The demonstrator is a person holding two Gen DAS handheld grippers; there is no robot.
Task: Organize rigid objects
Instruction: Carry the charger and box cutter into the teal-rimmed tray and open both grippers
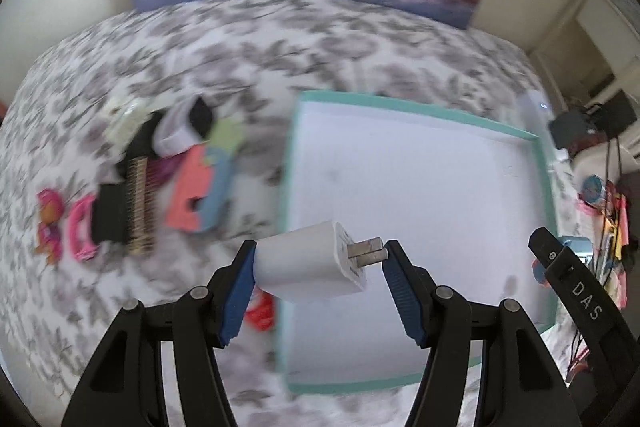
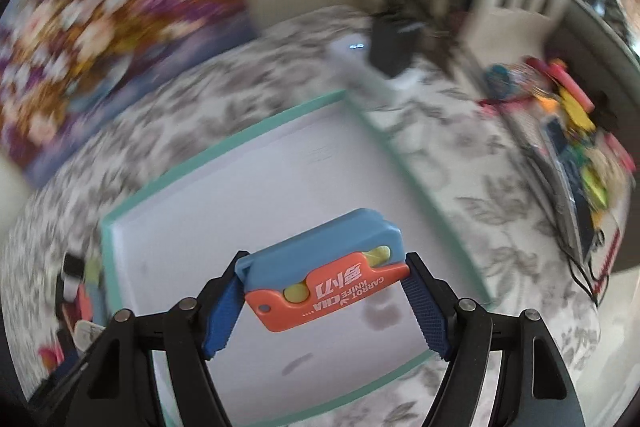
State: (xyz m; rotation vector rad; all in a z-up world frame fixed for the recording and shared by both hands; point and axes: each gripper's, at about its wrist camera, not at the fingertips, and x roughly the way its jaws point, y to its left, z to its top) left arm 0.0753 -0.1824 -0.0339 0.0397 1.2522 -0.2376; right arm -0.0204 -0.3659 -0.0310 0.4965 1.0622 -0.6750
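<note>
Blue ribbed pads of the left tool (image 1: pixel 320 261) are clamping a white plastic wall charger with two metal prongs (image 1: pixel 310 263); one pad is pressing its rear end, the other is meeting the prong tips, so the charger's long axis is running straight across the jaws, left to right.

Item 1, charger: held off the surface, hanging over the left rim of the shallow white tray with a teal border (image 1: pixel 542 163). The tray floor is lying ahead and to the right of this tool, so the coming move is judged to be a short carry rightward and down.

Item 2, blue and orange plastic folding toy knife printed "CARROT KNIFE" (image 2: pixel 324 275): gripped end to end in the right tool (image 2: pixel 326 283), long axis also lying across the jaws and tilting up toward the right. It is hanging directly above the tray (image 2: pixel 224 143) interior, so this hand is judged nearer to a drop point than the left.

Item 3, unsorted pile (image 1: pixel 160 179): pink, coral, blue and black small objects, blurred, lying on the grey leaf-patterned bed cover (image 1: pixel 240 67) left of the tray.

Tray floor: showing only faint grey smudges or shadows; no object can be made out in it.

Surface: rumpled cloth, apparently a bed, not a worktop.
</note>
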